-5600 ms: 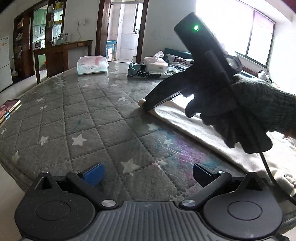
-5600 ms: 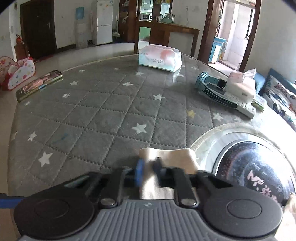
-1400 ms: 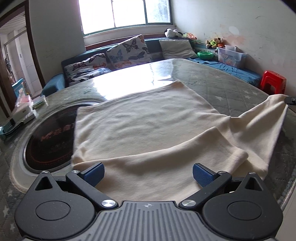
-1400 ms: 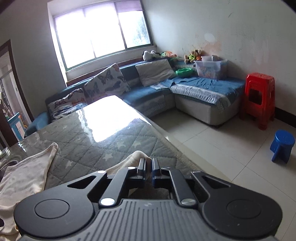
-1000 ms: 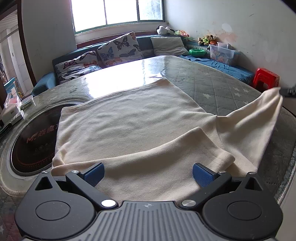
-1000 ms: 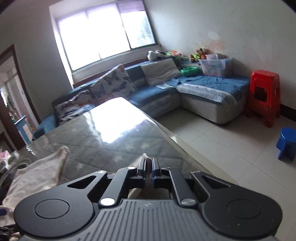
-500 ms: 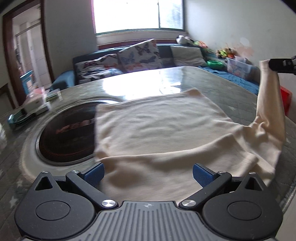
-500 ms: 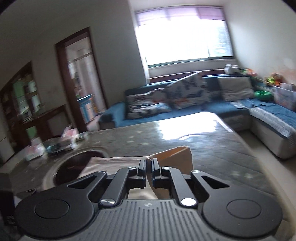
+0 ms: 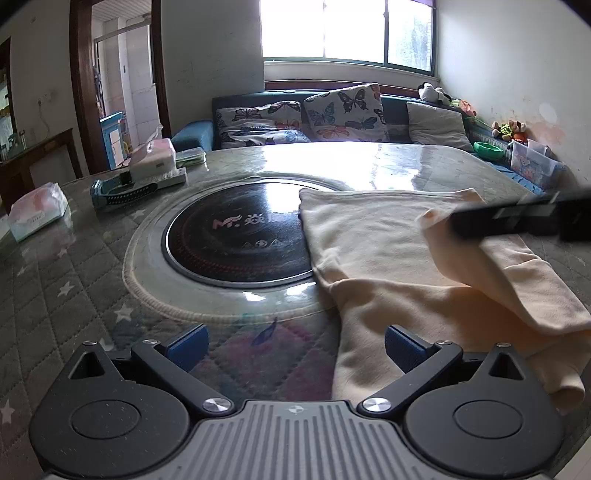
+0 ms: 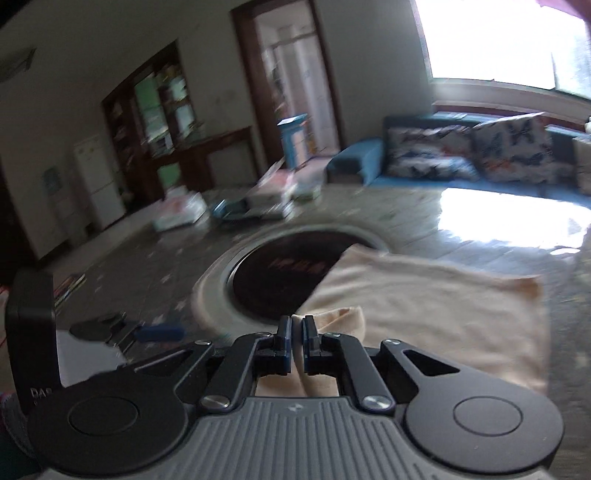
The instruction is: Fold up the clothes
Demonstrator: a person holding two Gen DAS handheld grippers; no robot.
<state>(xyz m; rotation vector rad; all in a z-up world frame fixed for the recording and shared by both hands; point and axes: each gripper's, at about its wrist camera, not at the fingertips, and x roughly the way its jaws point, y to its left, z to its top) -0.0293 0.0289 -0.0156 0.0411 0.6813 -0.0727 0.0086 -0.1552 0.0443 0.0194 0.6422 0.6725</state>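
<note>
A round table (image 9: 74,280) under a grey quilted cover with white stars is filling a living room, a black hotplate (image 9: 236,240) set into its middle and daylight glaring off its far side from a wide window (image 9: 347,29). A blue sofa (image 9: 192,134) with butterfly cushions (image 9: 343,109) is running along the wall behind, with tissue packs (image 9: 37,210) lying on the table's left side. The cream garment (image 9: 388,236) is lying on the table's right half, its edge overlapping the hotplate. The left gripper (image 9: 293,341) is hovering low over the near edge, fingers spread wide and gripping nothing. The right gripper (image 10: 294,341) is pinched tight on a corner of the garment, holding it raised over the spread cloth. Compared with half a second ago, that corner is now lower and farther in over the garment, and the left camera has swung left to take in the whole hotplate.
</note>
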